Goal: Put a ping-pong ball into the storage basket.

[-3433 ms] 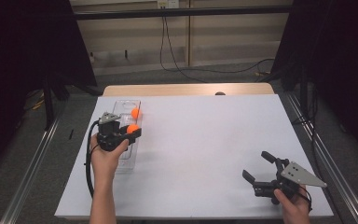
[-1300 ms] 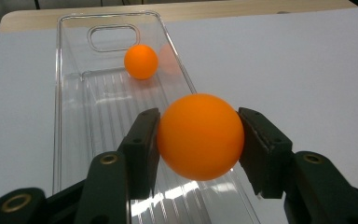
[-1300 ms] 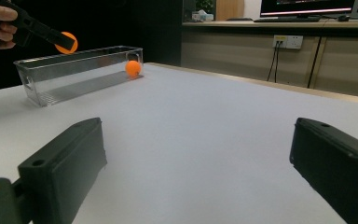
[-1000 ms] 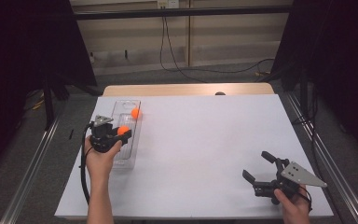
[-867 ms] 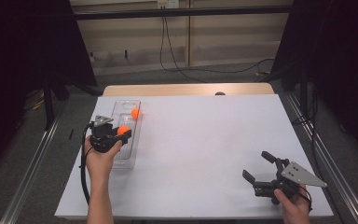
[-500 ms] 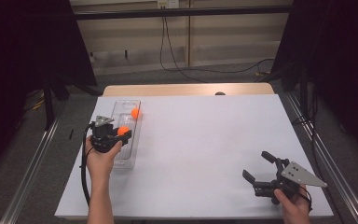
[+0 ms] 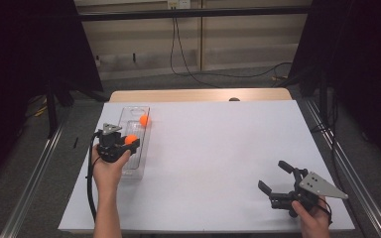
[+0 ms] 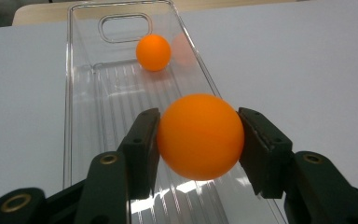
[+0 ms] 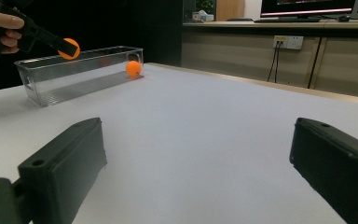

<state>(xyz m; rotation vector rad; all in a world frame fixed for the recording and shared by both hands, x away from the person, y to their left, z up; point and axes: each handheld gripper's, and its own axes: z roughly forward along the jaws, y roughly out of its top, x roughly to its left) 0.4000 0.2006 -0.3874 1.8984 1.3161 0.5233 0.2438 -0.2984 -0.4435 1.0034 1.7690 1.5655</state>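
White matte table [image 7: 218,148], clear ribbed tray [image 8: 88,93], smooth orange ball [image 8: 200,137] in left tongs [image 8: 198,140]

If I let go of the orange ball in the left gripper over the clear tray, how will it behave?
It's round and smooth, so the orange ball will likely roll along the ribbed floor of the clear tray, as the second ball sits at the far end. It looks light and hollow, so it may bounce. The left gripper touches it only at two small spots, so it may slip.

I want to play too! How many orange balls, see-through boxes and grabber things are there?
Orange balls: 2, held ball and ball in the box
Clear box: 1
Grippers: 2, left gripper and right gripper
Total: 5
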